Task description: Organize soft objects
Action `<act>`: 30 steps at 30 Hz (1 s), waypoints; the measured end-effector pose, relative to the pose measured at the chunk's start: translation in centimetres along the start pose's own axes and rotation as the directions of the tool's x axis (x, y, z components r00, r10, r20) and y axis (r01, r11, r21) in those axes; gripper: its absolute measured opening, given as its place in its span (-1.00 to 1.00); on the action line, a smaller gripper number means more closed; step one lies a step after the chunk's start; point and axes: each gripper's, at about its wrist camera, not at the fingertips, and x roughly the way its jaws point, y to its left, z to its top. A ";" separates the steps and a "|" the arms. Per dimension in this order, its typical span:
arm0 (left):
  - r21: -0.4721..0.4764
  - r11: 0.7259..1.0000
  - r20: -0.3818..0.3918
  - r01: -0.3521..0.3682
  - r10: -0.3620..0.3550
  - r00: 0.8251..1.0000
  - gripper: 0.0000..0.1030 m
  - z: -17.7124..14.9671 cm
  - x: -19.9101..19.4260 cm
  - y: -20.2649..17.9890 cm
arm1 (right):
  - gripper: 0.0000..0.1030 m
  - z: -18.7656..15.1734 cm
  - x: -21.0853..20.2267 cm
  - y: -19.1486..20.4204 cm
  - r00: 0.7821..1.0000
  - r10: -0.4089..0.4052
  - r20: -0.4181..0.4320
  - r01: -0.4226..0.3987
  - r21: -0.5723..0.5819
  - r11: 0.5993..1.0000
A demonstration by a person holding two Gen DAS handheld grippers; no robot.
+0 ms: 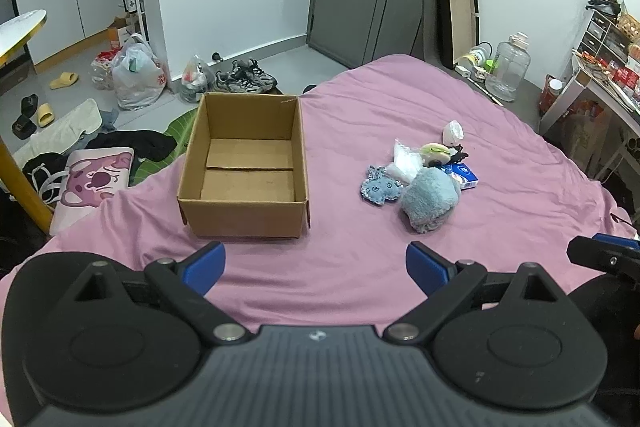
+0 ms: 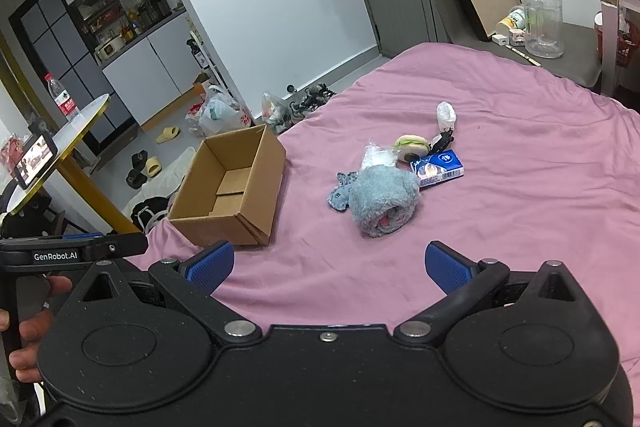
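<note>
An open, empty cardboard box (image 1: 244,167) (image 2: 230,193) sits on the pink bedsheet (image 1: 360,267) (image 2: 520,147). To its right lies a small pile: a fluffy blue plush (image 1: 430,201) (image 2: 382,201), a flat blue fabric toy (image 1: 380,187) (image 2: 340,193), a clear plastic bag (image 1: 404,161) (image 2: 378,157), a burger-shaped plush (image 1: 434,151) (image 2: 412,145), a blue tissue pack (image 1: 464,177) (image 2: 438,167) and a crumpled white bag (image 1: 453,131) (image 2: 446,115). My left gripper (image 1: 316,265) is open and empty, near the box's front. My right gripper (image 2: 328,265) is open and empty, short of the pile.
The bed's left edge drops to a cluttered floor with bags (image 1: 136,75), shoes (image 1: 246,79), slippers and a pillow (image 1: 94,183). A round table (image 2: 60,139) stands left. A big water jug (image 1: 508,67) (image 2: 544,23) and a desk stand beyond the bed's right side.
</note>
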 end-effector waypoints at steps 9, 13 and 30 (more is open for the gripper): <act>-0.005 1.000 -0.019 0.002 -0.002 1.000 0.87 0.3 1.0 -0.4 | 0.97 0.9 1.1 0.1 0.999 -0.044 -0.025 0.044 -0.008 0.999; -0.009 1.000 -0.024 0.015 -0.015 1.000 0.87 0.8 2.0 -1.0 | 0.90 1.7 1.9 -0.7 0.998 -0.044 -0.053 0.045 0.027 0.999; -0.056 0.993 -0.050 0.108 -0.111 0.993 0.86 3.0 6.8 -3.5 | 0.90 4.9 5.9 -3.9 0.991 -0.069 -0.113 0.086 0.152 0.985</act>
